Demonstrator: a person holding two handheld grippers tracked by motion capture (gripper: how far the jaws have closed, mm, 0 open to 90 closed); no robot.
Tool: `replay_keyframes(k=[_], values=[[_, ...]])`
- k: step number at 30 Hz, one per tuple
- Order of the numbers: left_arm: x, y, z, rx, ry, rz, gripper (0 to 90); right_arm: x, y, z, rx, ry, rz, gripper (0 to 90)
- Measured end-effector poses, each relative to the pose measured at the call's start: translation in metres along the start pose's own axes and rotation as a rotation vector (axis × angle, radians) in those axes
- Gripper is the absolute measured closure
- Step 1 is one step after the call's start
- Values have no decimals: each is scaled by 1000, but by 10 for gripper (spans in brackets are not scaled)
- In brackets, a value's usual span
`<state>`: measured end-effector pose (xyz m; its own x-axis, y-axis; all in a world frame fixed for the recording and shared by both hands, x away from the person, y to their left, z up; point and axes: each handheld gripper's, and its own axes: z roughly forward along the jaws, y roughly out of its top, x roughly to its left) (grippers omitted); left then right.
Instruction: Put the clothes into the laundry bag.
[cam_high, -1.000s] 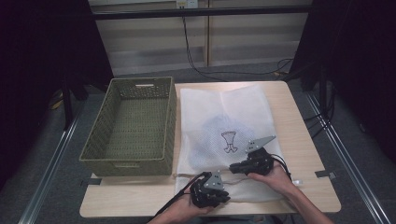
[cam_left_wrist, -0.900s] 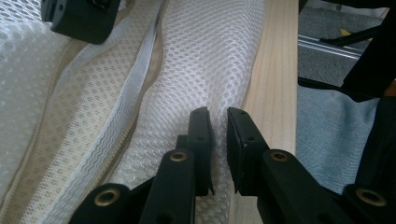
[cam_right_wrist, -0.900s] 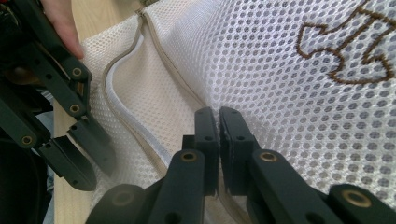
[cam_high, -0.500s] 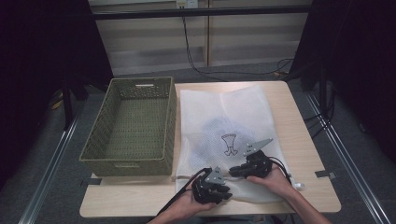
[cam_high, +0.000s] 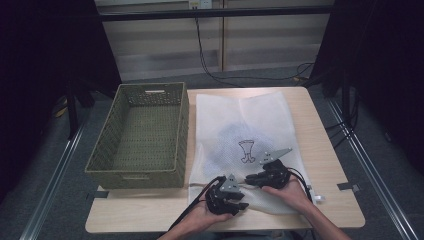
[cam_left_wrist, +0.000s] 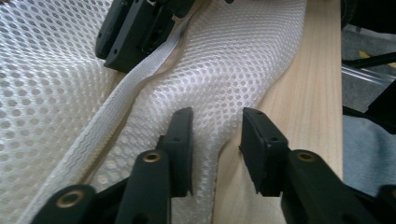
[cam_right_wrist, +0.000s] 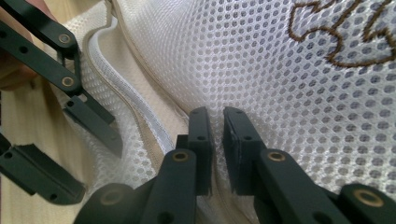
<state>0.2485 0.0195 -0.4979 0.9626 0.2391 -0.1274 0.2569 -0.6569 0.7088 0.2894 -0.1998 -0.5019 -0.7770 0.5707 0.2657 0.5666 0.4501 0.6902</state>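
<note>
Obstacles: woven basket (cam_high: 137, 137), walled, on the table's (cam_high: 330, 165) left half, just beside the mesh bag (cam_high: 240, 130). Bag lies flat, low, passable above. Free room: bare strip along the right edge; bare front-left corner. Both grippers crowd the bag's near edge, close together.

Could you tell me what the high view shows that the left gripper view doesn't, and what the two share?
High view alone: the green wicker basket left of the mesh bag, the brown emblem on the bag, and both hands at the bag's near edge. Left gripper view alone: the mesh holes, the white seam band, and the left gripper with a gap between its fingers, a fold of mesh lying in it; its jaws have just been opening. Both: the bag, the wooden table and the right gripper.
</note>
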Motion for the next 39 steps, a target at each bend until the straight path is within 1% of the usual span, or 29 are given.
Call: replay_keyframes(k=[1, 2, 3, 5, 7, 8, 9, 10, 11, 13, 14, 15, 16, 17, 18, 19, 20, 21, 23, 24, 25, 26, 28, 29, 31, 33, 35, 36, 39], values=[[-1, 0, 0, -5, 4, -9, 629, -1, 0, -1, -7, 9, 11, 782], [-1, 0, 0, 1, 4, 2, 627, -2, 0, -2, -19, 18, 11, 774], [-2, 0, 0, -11, -7, -8, 614, -2, 0, -5, -31, 25, 15, 762], [-2, 1, -4, 4, -6, -24, 593, -2, 1, -10, -58, 48, 27, 736], [-2, 2, -7, -19, -7, -31, 575, -1, 2, -16, -87, 60, 28, 709], [-2, 3, -8, -36, -8, -44, 564, -1, 2, -19, -97, 63, 29, 692], [-3, 4, -8, -44, -7, -37, 568, 0, 2, -22, -107, 60, 28, 669], [-3, 5, -11, -28, -2, -15, 582, 0, 2, -25, -119, 51, 28, 647], [-4, 6, -12, -34, 5, -19, 579, 0, 2, -28, -122, 44, 29, 640], [-4, 8, -17, -59, 17, -33, 540, 1, 2, -33, -138, 34, 24, 610], [-4, 8, -20, -73, 15, -38, 539, 2, 2, -37, -149, 31, 23, 601], [-3, 9, -23, -74, 22, -34, 535, 2, 2, -41, -165, 29, 23, 591], [-3, 9, -26, -88, 32, -45, 519, 3, 2, -43, -172, 30, 25, 573], [-2, 9, -30, -98, 40, -44, 506, 4, 2, -46, -177, 29, 30, 565], [-1, 8, -33, -105, 49, -44, 514, 5, 2, -49, -185, 30, 28, 558], [-1, 7, -37, -118, 63, -51, 507, 6, 1, -51, -192, 24, 29, 540], [0, 5, -41, -127, 68, -66, 483, 7, -1, -54, -200, 18, 33, 523], [1, 3, -44, -125, 69, -72, 467, 8, -3, -57, -212, 11, 36, 518], [1, 0, -50, -121, 80, -75, 441, 10, -6, -62, -224, -1, 39, 500], [2, -2, -54, -123, 85, -70, 437, 11, -8, -66, -232, 0, 45, 500], [2, -3, -58, -127, 93, -77, 427, 12, -10, -69, -240, 3, 48, 499], [2, -5, -62, -129, 100, -84, 413, 13, -12, -72, -245, -5, 47, 495], [2, -9, -70, -135, 113, -93, 395, 14, -17, -79, -265, -16, 62, 495], [2, -11, -74, -130, 128, -97, 374, 14, -20, -83, -269, -24, 62, 495], [1, -17, -82, -139, 144, -101, 352, 15, -24, -90, -283, -41, 80, 495], [0, -23, -91, -142, 165, -118, 325, 16, -29, -96, -293, -62, 85, 495], [0, -27, -100, -150, 194, -127, 318, 18, -34, -102, -299, -78, 89, 487], [1, -29, -105, -162, 196, -138, 317, 19, -36, -106, -303, -89, 88, 483], [0, -38, -122, -188, 223, -165, 317, 23, -43, -117, -319, -117, 90, 482]])
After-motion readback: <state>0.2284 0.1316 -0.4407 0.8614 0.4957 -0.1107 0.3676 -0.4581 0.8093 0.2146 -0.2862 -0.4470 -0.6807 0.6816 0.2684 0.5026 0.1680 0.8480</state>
